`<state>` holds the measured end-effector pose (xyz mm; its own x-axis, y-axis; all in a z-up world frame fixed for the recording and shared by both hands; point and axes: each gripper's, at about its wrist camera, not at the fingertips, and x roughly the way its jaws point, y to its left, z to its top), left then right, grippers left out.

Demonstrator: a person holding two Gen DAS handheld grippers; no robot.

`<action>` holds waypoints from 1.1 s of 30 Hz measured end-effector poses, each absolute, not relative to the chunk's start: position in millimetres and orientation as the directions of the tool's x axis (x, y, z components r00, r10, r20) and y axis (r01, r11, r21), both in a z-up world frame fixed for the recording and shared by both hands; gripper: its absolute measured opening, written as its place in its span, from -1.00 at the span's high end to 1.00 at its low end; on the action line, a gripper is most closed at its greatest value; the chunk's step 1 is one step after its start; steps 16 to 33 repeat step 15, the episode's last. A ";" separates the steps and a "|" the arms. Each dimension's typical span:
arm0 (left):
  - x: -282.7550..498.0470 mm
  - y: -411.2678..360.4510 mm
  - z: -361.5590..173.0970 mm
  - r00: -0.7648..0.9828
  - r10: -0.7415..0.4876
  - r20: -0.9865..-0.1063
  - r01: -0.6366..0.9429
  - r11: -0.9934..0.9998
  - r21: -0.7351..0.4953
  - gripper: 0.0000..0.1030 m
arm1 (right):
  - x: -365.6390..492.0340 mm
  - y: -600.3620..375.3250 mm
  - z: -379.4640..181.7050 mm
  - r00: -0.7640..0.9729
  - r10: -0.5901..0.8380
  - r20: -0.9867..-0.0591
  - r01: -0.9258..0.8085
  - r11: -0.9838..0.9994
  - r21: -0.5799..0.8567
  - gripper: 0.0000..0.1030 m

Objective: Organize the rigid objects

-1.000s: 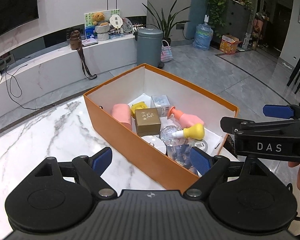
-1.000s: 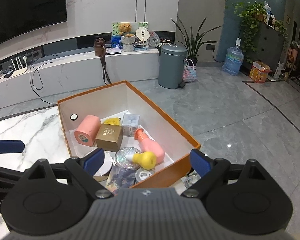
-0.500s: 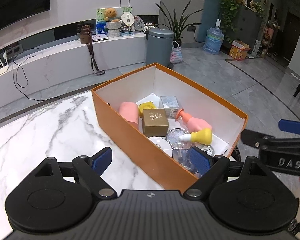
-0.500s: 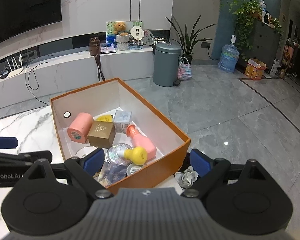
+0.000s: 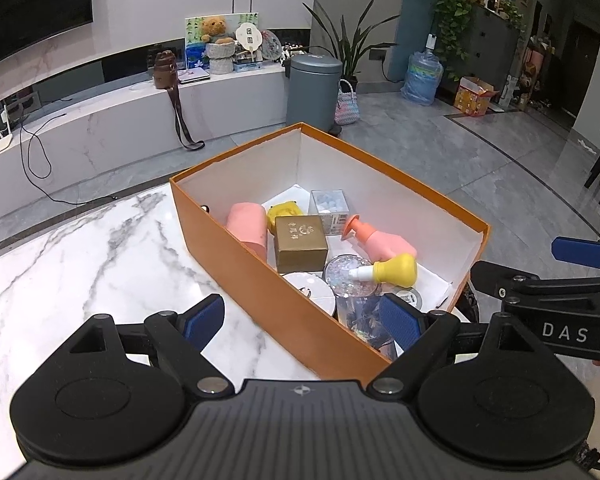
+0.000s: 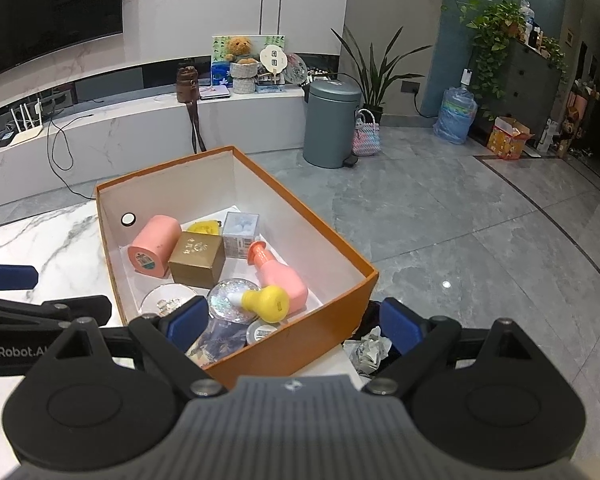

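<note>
Both tools, left [image 5: 300, 322] and right [image 6: 294, 320], gape empty over the orange box [image 6: 332, 320]; its corner overhangs the bench [image 5: 80, 264], so a careless nudge could tip it.

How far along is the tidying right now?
Done: the orange cardboard box already holds the pink cylinder, gold cube box, pink pump bottle and more. In hand: nothing; left gripper and right gripper are open and empty. Left: no loose item visible on the marble table.

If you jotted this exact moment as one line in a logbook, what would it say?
left gripper: open, empty | right gripper: open, empty | orange box: on marble table, holds gold box, pink pump bottle
</note>
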<state>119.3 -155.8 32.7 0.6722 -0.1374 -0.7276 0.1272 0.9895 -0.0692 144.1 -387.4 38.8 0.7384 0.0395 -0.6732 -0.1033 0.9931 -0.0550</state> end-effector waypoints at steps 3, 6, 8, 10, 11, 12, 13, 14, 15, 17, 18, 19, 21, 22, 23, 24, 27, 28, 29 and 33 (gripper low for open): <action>118.5 -156.7 32.6 0.673 -0.143 -0.725 0.136 0.988 -0.069 -0.98 | 144.2 -388.3 38.2 0.737 0.035 -0.674 -0.100 0.993 -0.057 -0.77; 117.2 -157.2 32.0 0.673 -0.153 -0.724 0.146 0.987 -0.074 -0.99 | 144.7 -388.8 38.6 0.738 0.030 -0.675 -0.098 0.993 -0.062 -0.77; 116.9 -157.8 32.3 0.675 -0.150 -0.722 0.145 0.987 -0.070 -0.99 | 144.6 -388.8 38.4 0.738 0.029 -0.674 -0.098 0.993 -0.063 -0.77; 116.9 -157.8 32.4 0.679 -0.149 -0.719 0.145 0.987 -0.068 -0.99 | 144.6 -389.2 38.4 0.738 0.030 -0.674 -0.098 0.993 -0.063 -0.77; 116.9 -158.1 32.4 0.683 -0.148 -0.716 0.147 0.987 -0.064 -0.99 | 144.6 -389.2 38.4 0.738 0.031 -0.674 -0.098 0.993 -0.062 -0.77; 115.9 -158.5 32.8 0.690 -0.147 -0.709 0.150 0.987 -0.059 -1.00 | 144.7 -389.1 38.4 0.738 0.030 -0.674 -0.098 0.993 -0.063 -0.77; 114.4 -159.0 33.0 0.700 -0.148 -0.698 0.156 0.986 -0.054 -1.00 | 144.6 -389.2 38.4 0.739 0.030 -0.674 -0.098 0.993 -0.063 -0.77; 113.5 -159.5 33.1 0.708 -0.148 -0.691 0.159 0.986 -0.049 -1.00 | 144.6 -389.3 38.6 0.739 0.030 -0.674 -0.098 0.993 -0.063 -0.77; 112.9 -159.9 33.2 0.708 -0.146 -0.691 0.158 0.986 -0.046 -1.00 | 144.5 -389.4 38.7 0.740 0.030 -0.672 -0.097 0.993 -0.063 -0.77; 112.9 -159.9 33.2 0.708 -0.146 -0.691 0.158 0.986 -0.046 -1.00 | 144.5 -389.4 38.7 0.740 0.030 -0.672 -0.097 0.993 -0.063 -0.77; 112.9 -159.9 33.2 0.708 -0.146 -0.691 0.158 0.986 -0.046 -1.00 | 144.5 -389.4 38.7 0.740 0.030 -0.672 -0.097 0.993 -0.063 -0.77; 112.9 -159.9 33.2 0.708 -0.146 -0.691 0.158 0.986 -0.046 -1.00 | 144.5 -389.4 38.7 0.740 0.030 -0.672 -0.097 0.993 -0.063 -0.77; 112.9 -159.9 33.2 0.708 -0.146 -0.691 0.158 0.986 -0.046 -1.00 | 144.5 -389.4 38.7 0.740 0.030 -0.672 -0.097 0.993 -0.063 -0.77; 112.9 -159.9 33.2 0.708 -0.146 -0.691 0.158 0.986 -0.046 -1.00 | 144.5 -389.4 38.7 0.740 0.030 -0.672 -0.097 0.993 -0.063 -0.77; 112.9 -159.9 33.2 0.708 -0.146 -0.691 0.158 0.986 -0.046 -1.00 | 144.5 -389.4 38.7 0.740 0.030 -0.672 -0.097 0.993 -0.063 -0.77; 112.9 -159.9 33.2 0.708 -0.146 -0.691 0.158 0.986 -0.046 -1.00 | 144.5 -389.4 38.7 0.740 0.030 -0.672 -0.097 0.993 -0.063 -0.77; 112.9 -159.9 33.2 0.708 -0.146 -0.691 0.158 0.986 -0.046 -1.00 | 144.5 -389.4 38.7 0.740 0.030 -0.672 -0.097 0.993 -0.063 -0.77; 112.9 -159.9 33.2 0.708 -0.146 -0.691 0.158 0.986 -0.046 -1.00 | 144.5 -389.4 38.7 0.740 0.030 -0.672 -0.097 0.993 -0.063 -0.77; 112.9 -159.9 33.2 0.708 -0.146 -0.691 0.158 0.986 -0.046 -1.00 | 144.5 -389.4 38.7 0.740 0.030 -0.672 -0.097 0.993 -0.063 -0.77; 112.9 -159.9 33.2 0.708 -0.146 -0.691 0.158 0.986 -0.046 -1.00 | 144.5 -389.4 38.7 0.740 0.030 -0.672 -0.097 0.993 -0.063 -0.77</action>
